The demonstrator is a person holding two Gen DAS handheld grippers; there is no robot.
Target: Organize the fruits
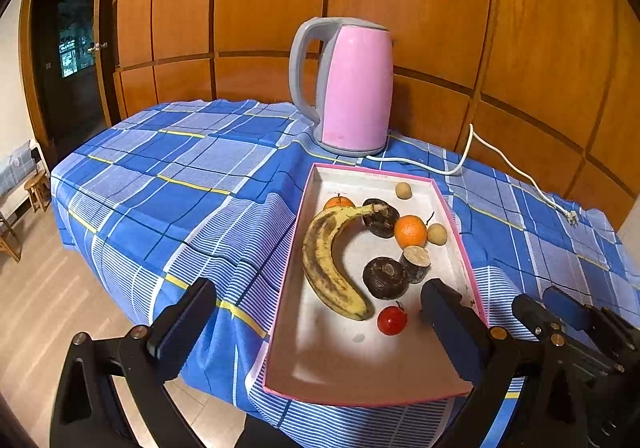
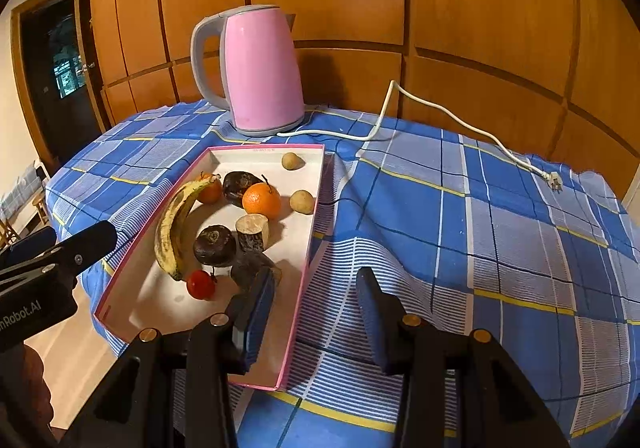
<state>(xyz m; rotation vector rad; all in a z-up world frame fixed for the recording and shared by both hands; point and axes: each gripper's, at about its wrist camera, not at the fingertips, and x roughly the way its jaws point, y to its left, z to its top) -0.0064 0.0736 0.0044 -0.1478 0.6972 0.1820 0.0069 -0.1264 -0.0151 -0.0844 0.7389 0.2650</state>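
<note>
A pink-rimmed white tray (image 1: 400, 368) (image 2: 160, 312) holds a spotted banana (image 1: 324, 264) (image 2: 172, 232), two oranges (image 1: 410, 230) (image 2: 262, 200), dark round fruits (image 1: 385, 276) (image 2: 215, 244), a cut brown piece (image 1: 416, 263) (image 2: 252, 232), two small tan fruits (image 1: 437, 234) (image 2: 302, 201) and a red cherry tomato (image 1: 392, 320) (image 2: 201, 284). My left gripper (image 1: 316, 324) is open and empty, straddling the tray's near left edge. My right gripper (image 2: 316, 320) is open and empty, straddling the tray's right rim; it also shows in the left wrist view (image 1: 560, 312).
A pink electric kettle (image 1: 352, 87) (image 2: 260, 71) stands behind the tray on the blue checked tablecloth (image 1: 180, 175) (image 2: 480, 228). Its white cord (image 1: 520, 175) (image 2: 460, 123) trails right across the cloth. Wooden wall panels stand behind. The table drops to the floor at the left.
</note>
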